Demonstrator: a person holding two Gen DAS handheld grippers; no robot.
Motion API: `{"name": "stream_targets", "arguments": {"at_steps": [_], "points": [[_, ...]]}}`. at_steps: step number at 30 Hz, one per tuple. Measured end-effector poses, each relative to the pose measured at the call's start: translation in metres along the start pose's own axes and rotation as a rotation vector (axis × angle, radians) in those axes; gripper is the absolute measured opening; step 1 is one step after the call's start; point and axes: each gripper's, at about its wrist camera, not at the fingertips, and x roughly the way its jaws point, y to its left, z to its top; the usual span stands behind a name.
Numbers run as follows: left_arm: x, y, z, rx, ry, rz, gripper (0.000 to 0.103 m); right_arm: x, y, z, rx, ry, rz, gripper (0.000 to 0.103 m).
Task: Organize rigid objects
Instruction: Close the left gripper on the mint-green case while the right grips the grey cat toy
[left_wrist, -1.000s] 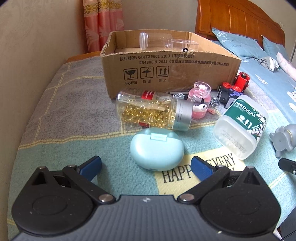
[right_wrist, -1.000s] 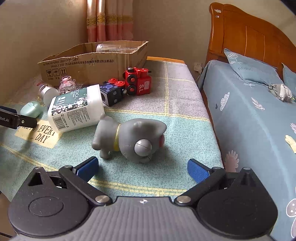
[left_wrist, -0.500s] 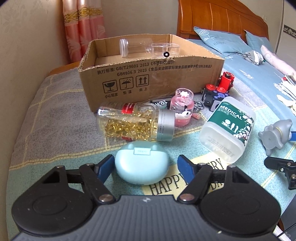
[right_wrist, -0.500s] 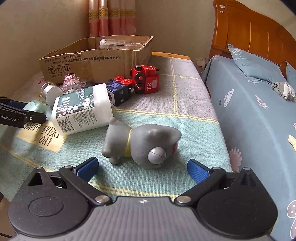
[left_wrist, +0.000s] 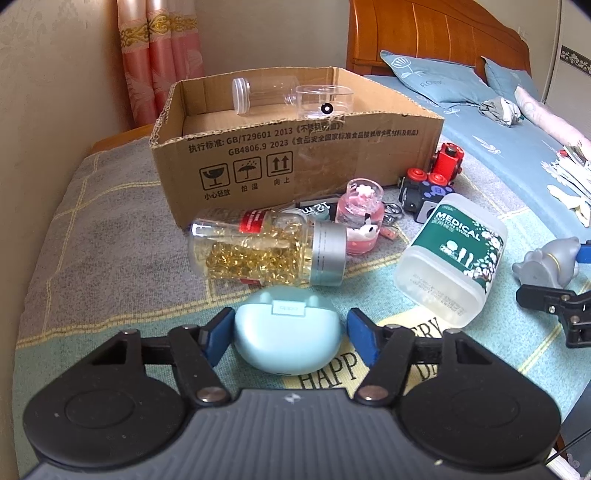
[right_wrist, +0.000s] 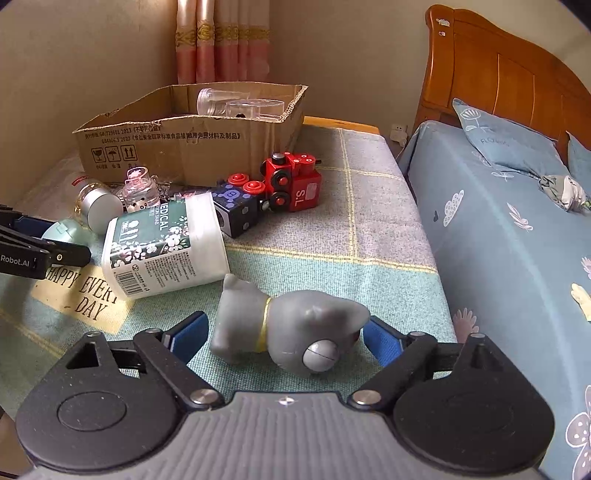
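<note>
From the left wrist, the left gripper (left_wrist: 288, 338) has just been closing around the pale blue earbud case (left_wrist: 287, 334); its pads sit at the case's sides, the right one short of contact, likely lining up a lift toward the cardboard box (left_wrist: 295, 162), which holds two clear jars (left_wrist: 291, 96). From the right wrist, the right gripper (right_wrist: 284, 334), also just closing, brackets the grey cat toy (right_wrist: 288, 326) lying on the blanket (right_wrist: 369, 236), with a gap at the left pad.

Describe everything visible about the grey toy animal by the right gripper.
The grey toy animal looks like smooth moulded plastic or rubber, with pointed ears, stubby legs, a yellow collar and a round pale snout. It lies on its side on the checked blanket, between the right gripper's closing blue fingers; contact is unclear.
</note>
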Motion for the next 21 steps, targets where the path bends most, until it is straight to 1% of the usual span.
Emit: {"name": "stream_targets", "arguments": {"at_steps": [2,3,10,15,21], "points": [[0.0,0.0,0.001,0.007,0.006,-0.002,0.061,0.001,0.0,0.001,-0.003,0.011,0.001,0.081],[0.0,-0.001,0.001,0.01,0.008,0.0,0.061,0.002,0.0,0.001,-0.005,0.015,-0.001,0.08],[-0.004,-0.004,0.002,0.033,0.026,0.003,0.061,0.0,-0.005,0.003,-0.021,0.03,0.022,0.079],[-0.009,-0.002,0.002,0.016,0.032,-0.003,0.06,-0.003,-0.009,0.008,-0.05,0.039,0.051,0.078],[-0.019,-0.003,0.004,0.025,0.022,0.008,0.06,-0.013,-0.012,0.018,-0.106,0.021,0.063,0.078]]}}
